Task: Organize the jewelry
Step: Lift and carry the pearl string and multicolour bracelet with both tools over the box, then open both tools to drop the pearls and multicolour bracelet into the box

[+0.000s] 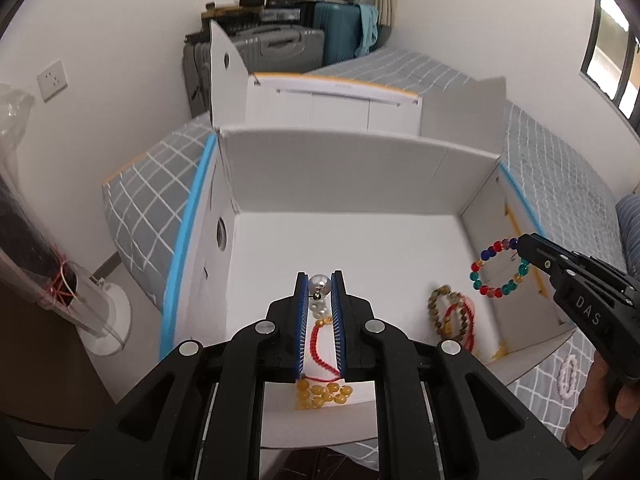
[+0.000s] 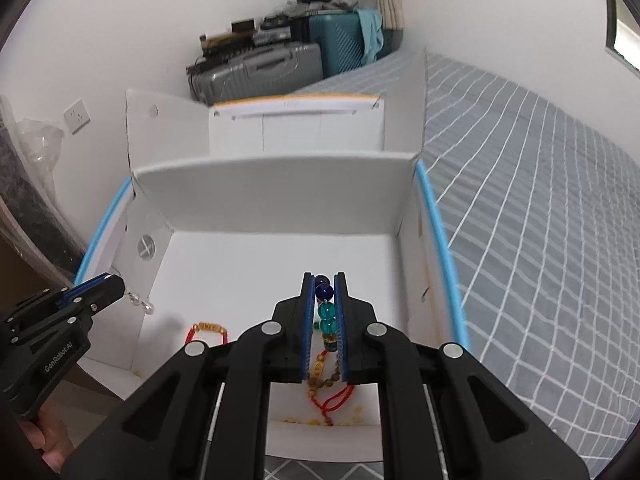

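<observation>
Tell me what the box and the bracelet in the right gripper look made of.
Box: likely matte white cardboard, with folded flaps and creased corners. Bracelet held by the right gripper: glossy see-through beads in red, blue, teal and amber, glass or plastic; cannot tell which.

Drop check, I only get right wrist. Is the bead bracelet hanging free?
Observer: Yes. The bead bracelet hangs as a full loop from the right gripper, above the box floor.
Operator: Anything outside the box?
Observer: One white bracelet lies on the bedspread, right of the box.
Operator: How is the left gripper holding?
Observer: Its fingertips pinch the big pearl of a pearl piece; smaller pearls hang below.
</observation>
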The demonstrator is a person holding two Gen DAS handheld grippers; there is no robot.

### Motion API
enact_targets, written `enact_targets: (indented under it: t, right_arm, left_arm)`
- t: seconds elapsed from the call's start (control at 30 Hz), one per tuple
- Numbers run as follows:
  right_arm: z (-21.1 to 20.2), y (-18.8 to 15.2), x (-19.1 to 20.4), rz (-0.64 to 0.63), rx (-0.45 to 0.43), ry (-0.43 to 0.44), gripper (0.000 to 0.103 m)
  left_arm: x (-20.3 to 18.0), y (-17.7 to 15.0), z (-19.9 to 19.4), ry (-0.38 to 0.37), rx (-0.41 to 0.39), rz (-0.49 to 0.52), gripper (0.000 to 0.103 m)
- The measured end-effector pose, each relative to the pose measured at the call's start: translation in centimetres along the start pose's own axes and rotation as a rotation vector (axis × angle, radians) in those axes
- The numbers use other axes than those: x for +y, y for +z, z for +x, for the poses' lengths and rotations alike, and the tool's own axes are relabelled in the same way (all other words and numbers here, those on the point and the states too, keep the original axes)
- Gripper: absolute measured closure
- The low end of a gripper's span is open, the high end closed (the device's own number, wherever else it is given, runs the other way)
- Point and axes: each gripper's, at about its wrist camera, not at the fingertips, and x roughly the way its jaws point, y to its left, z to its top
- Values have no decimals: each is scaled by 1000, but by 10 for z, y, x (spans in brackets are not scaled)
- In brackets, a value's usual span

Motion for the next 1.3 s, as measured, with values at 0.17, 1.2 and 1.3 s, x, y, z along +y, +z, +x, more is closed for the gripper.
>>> enact_targets:
  t: [0.17,1.2,1.3]
  right_arm:
    - [18,-10,-1,3,42,-10,94]
    - [-10,-5,-13,-11,-77,-89,28]
    - [-15,-3,-17,-21,-81,-102,23]
  left_arm:
    - [2,-7,17,6,38,0,92]
    - [-9,-1,-2,-5,-16,4,24]
    - [-15,0,-6,-2,-27,19,19]
